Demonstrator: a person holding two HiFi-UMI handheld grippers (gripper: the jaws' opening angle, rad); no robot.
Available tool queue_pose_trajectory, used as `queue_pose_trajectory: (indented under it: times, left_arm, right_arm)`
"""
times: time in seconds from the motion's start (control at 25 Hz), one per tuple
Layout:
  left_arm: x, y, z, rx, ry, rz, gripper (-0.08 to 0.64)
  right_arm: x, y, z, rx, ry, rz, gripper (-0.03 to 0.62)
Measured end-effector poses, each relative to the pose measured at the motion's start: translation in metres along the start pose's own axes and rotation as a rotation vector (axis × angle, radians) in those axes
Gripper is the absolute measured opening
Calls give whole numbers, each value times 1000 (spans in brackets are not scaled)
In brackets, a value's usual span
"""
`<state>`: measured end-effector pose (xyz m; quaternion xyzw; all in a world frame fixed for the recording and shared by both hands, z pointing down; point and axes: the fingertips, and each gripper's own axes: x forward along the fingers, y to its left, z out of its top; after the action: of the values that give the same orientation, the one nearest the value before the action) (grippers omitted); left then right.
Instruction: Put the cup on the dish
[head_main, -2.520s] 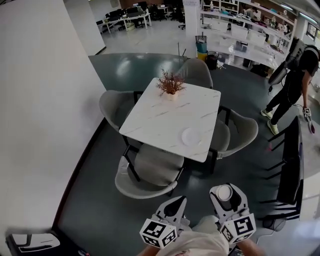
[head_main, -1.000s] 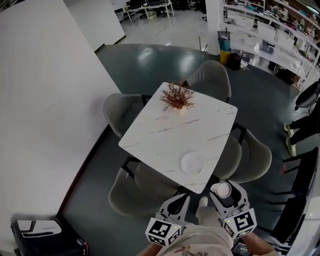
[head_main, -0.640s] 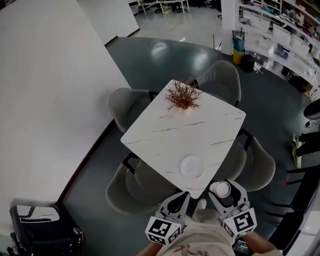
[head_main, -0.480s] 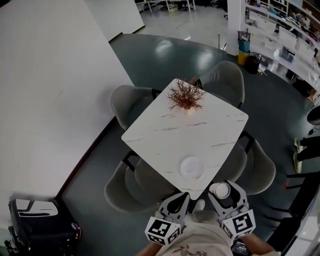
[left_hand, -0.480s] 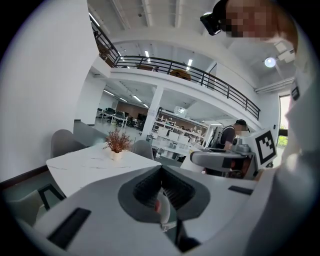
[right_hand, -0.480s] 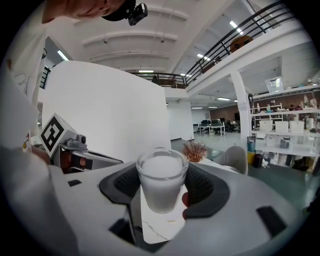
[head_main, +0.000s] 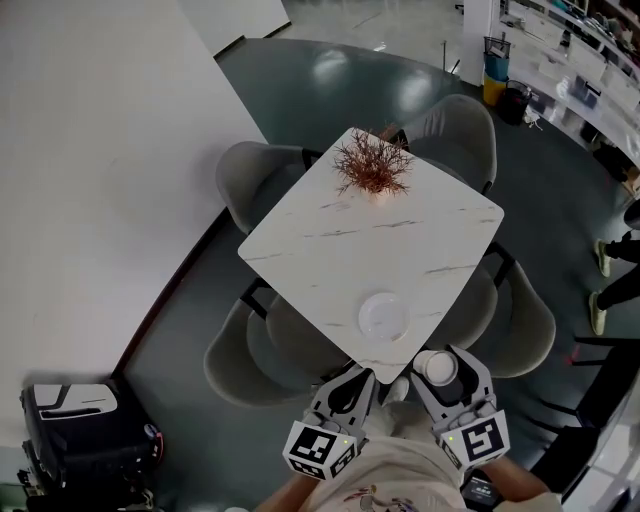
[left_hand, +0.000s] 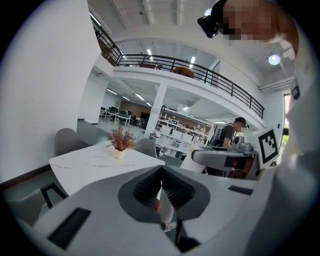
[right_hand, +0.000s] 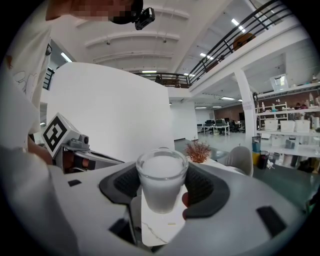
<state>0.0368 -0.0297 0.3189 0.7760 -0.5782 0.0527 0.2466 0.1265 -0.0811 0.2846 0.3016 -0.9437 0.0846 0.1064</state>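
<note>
1. Dark green floor runs round a white marble worktop (head_main: 330, 245), which has grey chairs (head_main: 245, 345) tucked partly beneath its edges, so their seats are half hidden.
2. At the far corner stands a reddish dried plant (head_main: 371, 165); its pot is too small to make out from the head view.
3. Near my corner of the worktop the white dish (head_main: 384, 316) lies bare, pale against the marble and hard to separate from it.
4. My right gripper (head_main: 438, 364) hangs just off that corner, its fingers pinching the cup (right_hand: 161, 177) upright by its sides. The cup is frosted, so I cannot tell whether it holds anything.
5. Below the cup, a strip of marble shows through the gap between the fingers; the dish itself is hidden in that view.
6. My left gripper (head_main: 352, 380) is beside the right one, its fingers pressed together at the tips with nothing between them.
7. My shirt cuts off both handles at the bottom edge.
8. A black case (head_main: 75, 430) sits on the floor at lower left.
</note>
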Motion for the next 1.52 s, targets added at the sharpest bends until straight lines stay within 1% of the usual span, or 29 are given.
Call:
queue_pose_trajectory:
  times: [0.2,0.32,0.52,0.64,0.76,0.84,1.0,1.16,1.24,1.36,1.52]
  left_arm:
    - [8,6,0,1,-2,4,5]
    - [14,13,-3,-11,7,16,5]
    - [25,25,-7,-22,17,13,5]
    - [32,38,-10,2,10,35,5]
    - [39,50,-14,21,2,56,5]
    - [44,54,-16,20,-7,53,5]
    - [55,58,-16,54,-24,27,5]
    - [63,68,-27,117,-3,38,5]
    - [71,73,-34,140,17,17,5]
    - [79,74,-50,181,74,-20,5]
    - [86,77,-66,176,109,-31,5]
  right_arm:
    - [12,0,-4,-11,11,12,267]
    - [22,-1,-5,-25,15,16,267]
    - [38,-4,-9,-46,29,26,267]
    - [48,-3,-19,-7,49,37,267]
    - [58,-6,-33,8,65,29,267]
    - [63,-8,-41,12,79,25,267]
    - [74,-11,-57,25,100,17,267]
    - [89,-11,-66,33,99,11,267]
    - [97,-11,-71,22,90,9,267]
    - [108,-12,-84,15,100,10,267]
    - [118,-11,-99,26,116,5,267]
